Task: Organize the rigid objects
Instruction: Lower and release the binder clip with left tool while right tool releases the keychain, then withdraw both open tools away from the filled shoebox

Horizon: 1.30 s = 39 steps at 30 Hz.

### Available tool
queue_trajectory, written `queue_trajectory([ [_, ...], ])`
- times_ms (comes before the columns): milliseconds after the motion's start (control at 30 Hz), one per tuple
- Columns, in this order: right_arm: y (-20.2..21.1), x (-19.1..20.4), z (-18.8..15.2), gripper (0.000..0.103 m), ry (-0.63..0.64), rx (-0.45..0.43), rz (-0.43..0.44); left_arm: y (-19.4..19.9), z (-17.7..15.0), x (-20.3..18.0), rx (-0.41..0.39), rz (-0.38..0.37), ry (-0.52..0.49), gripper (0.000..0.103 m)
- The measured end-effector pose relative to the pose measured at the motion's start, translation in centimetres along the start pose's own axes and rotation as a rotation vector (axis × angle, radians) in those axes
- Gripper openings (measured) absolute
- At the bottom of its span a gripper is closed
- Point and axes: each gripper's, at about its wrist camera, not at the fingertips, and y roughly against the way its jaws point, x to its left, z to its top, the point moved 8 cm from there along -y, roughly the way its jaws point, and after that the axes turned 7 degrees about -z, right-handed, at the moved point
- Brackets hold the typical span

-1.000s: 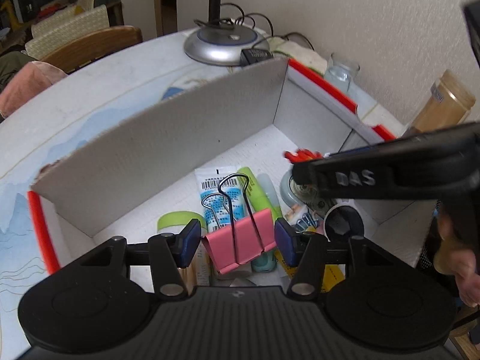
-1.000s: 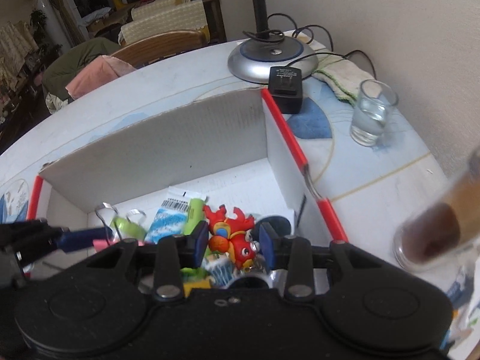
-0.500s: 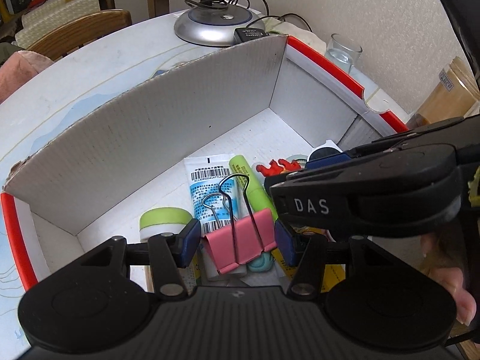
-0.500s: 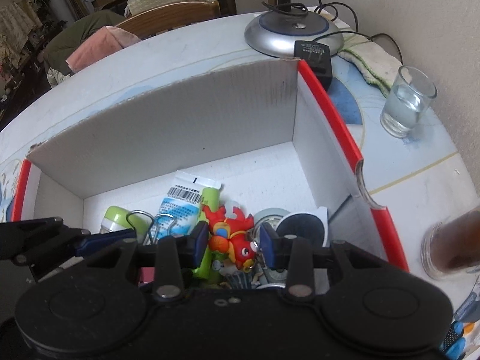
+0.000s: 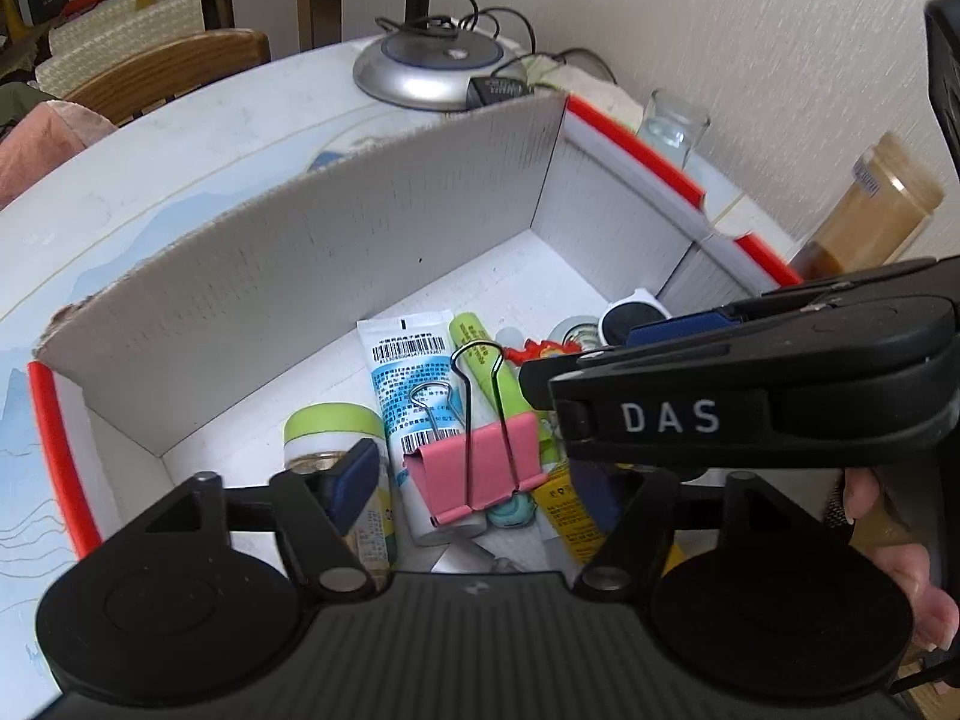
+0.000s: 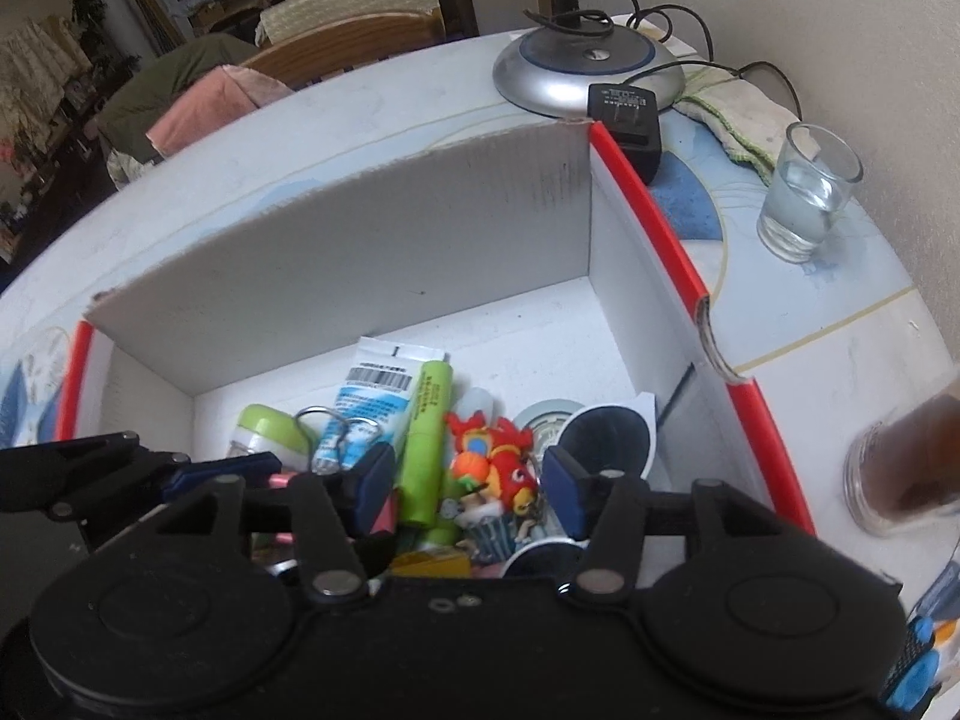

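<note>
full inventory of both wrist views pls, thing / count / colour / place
cardboard box: 1, white with red rims, on table
binder clip: 1, pink, in box, between left claw's open fingers
tube: 1, white-blue, box floor
highlighter: 1, green, beside tube
fish toy: 1, red-orange, in box
green-lidded jar: 1, box, left side
lamp base: 1, silver, behind box
power adapter: 1, black, by lamp base
glass: 1, clear, right of box
brown jar: 1, by wall
left claw: open
right claw: open, over fish toy

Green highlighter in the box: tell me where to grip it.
Probably take the highlighter mid-barrel from above, closing across its width: it lies flat, long and thin, between the tube and the red fish toy.
</note>
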Motion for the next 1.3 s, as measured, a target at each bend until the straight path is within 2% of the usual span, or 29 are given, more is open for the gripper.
queue_trajectory([
  [600,7.4,1.3,-1.4,0.071,-0.033,-0.150,0.052,7.9,-1.7,0.4,-0.160,0.005,0.006,0.072],
  [700,8.7,1.7,-1.9,0.071,-0.034,-0.178,0.049,9.2,-2.2,0.7,-0.183,0.013,0.001,0.079],
  [933,11.5,2.9,-3.6,0.077,-0.034,-0.224,0.067,11.8,-3.3,1.9,-0.215,0.021,0.007,0.080],
  [1067,12.7,3.3,-4.5,0.082,-0.047,-0.246,0.071,13.0,-3.7,2.3,-0.238,0.019,0.008,0.084],
  [1300,14.9,3.6,-5.4,0.093,-0.071,-0.299,0.047,14.3,-4.2,2.4,-0.253,0.018,0.012,0.086],
])
